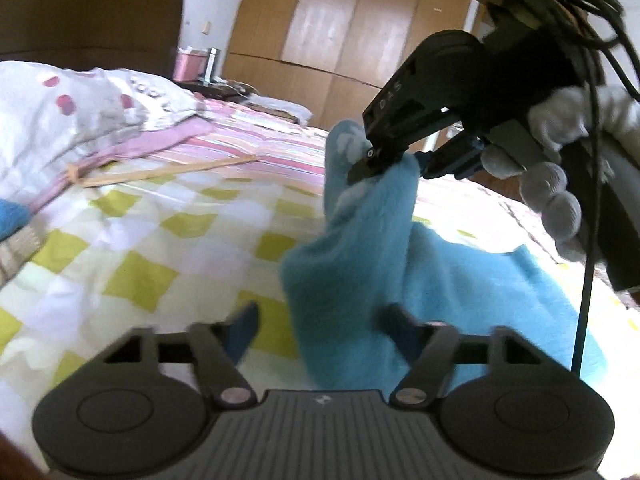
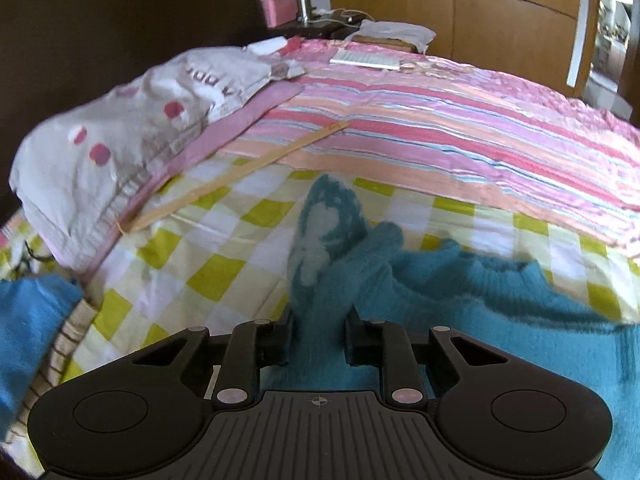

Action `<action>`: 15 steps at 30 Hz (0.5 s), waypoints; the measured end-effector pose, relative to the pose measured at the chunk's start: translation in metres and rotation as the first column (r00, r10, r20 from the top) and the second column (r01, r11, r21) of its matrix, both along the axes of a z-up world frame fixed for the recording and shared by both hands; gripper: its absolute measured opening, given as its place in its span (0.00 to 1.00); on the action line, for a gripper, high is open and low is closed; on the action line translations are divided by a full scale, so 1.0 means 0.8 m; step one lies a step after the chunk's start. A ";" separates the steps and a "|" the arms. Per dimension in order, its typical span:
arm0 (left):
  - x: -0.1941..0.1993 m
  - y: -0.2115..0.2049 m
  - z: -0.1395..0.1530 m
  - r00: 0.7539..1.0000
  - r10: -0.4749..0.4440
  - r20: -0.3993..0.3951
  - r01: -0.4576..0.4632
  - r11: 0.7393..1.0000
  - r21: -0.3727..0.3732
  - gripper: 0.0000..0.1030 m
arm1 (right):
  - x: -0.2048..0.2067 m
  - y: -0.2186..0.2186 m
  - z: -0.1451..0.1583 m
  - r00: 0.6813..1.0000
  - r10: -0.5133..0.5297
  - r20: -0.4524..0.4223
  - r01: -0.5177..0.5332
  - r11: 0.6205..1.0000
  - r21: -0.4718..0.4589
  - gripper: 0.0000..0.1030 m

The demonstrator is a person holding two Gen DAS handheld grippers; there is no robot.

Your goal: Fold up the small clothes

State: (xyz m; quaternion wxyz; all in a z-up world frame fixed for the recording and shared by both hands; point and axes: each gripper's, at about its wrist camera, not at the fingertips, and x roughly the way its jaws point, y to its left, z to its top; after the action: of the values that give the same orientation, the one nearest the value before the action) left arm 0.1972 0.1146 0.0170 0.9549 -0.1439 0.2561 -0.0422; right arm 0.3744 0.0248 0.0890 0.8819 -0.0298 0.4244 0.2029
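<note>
Jaws of the right gripper point(image 2: 318, 340) are pressed onto a bunched part of the blue garment point(image 1: 440, 280), so this gripper pinches the cloth and holds it lifted above the bed point(image 1: 152, 240). In the left wrist view the same gripper point(image 1: 390, 162) comes in from the upper right, held by a gloved hand point(image 1: 552, 184), and the cloth hangs down from its tip in a soft fold.

The jaws of the left gripper point(image 1: 320, 322) stand spread. The hanging edge of the garment is between its two fingers, but the picture is blurred there and I cannot see the pads pressing on it, so I judge that it does not hold anything.

The step in hand seems to be the picking up of the garment, to spread or fold it; the rest of it lies in a loose heap on the checked yellow and white bedcover, to the right of the lifted part. I think the fold itself is not yet made.

The next move probably calls for the left gripper to close on a second corner or edge, well apart from the right one, so that the cloth can be stretched flat between both. A wooden stick point(image 2: 240, 172) lies further away on the bed, not in the way.
</note>
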 end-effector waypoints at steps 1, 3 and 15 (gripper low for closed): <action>0.003 -0.007 0.005 1.000 -0.021 -0.004 0.021 1.000 0.002 0.46 | -0.001 -0.010 0.002 1.000 -0.007 -0.005 0.007 1.000 0.020 0.20; 0.006 -0.025 0.017 0.999 -0.048 -0.001 0.048 0.998 0.031 0.39 | -0.002 -0.034 0.008 1.000 -0.019 -0.013 0.020 0.998 0.067 0.20; 0.014 -0.144 0.109 0.964 -0.236 0.125 0.233 0.972 0.045 0.32 | -0.013 -0.204 0.063 0.988 -0.152 0.026 0.136 0.941 0.309 0.19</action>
State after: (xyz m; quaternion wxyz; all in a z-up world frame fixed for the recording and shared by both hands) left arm 0.2081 -0.0004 0.1040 0.9599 -0.0951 0.2093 -0.1603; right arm 0.3643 -0.1385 0.1394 0.8987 0.1332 0.3668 0.2003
